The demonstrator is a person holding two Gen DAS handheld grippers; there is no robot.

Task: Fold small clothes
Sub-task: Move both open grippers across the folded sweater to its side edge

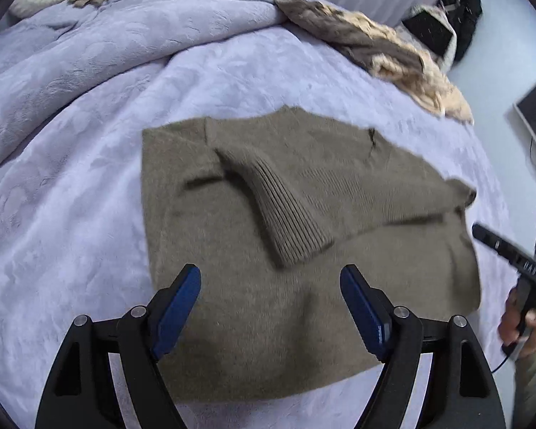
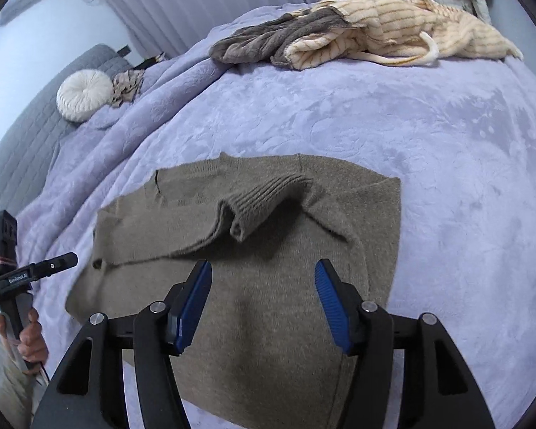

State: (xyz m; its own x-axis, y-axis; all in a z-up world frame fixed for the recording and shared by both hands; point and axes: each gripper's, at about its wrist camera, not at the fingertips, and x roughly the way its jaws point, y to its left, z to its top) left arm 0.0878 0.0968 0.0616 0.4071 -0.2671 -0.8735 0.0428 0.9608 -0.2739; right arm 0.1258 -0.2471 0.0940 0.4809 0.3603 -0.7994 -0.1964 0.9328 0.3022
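Note:
An olive-brown knitted sweater (image 1: 303,286) lies flat on the lavender bedspread (image 1: 71,214), both sleeves folded in across its body, a ribbed cuff (image 1: 289,221) on top. My left gripper (image 1: 271,275) hovers above the sweater's near part, open, nothing between its blue pads. In the right wrist view the same sweater (image 2: 268,314) lies below my right gripper (image 2: 263,268), which also stands open and empty, just short of the ribbed cuff (image 2: 264,203). The other gripper shows at each view's edge, held by a hand (image 2: 32,339).
A cream striped garment with a grey one (image 2: 357,35) is heaped at the bed's far side. A bunched blanket fold (image 1: 89,53) runs along the left. A round white cushion (image 2: 84,94) and a small patterned cloth (image 2: 127,85) lie near the grey headboard.

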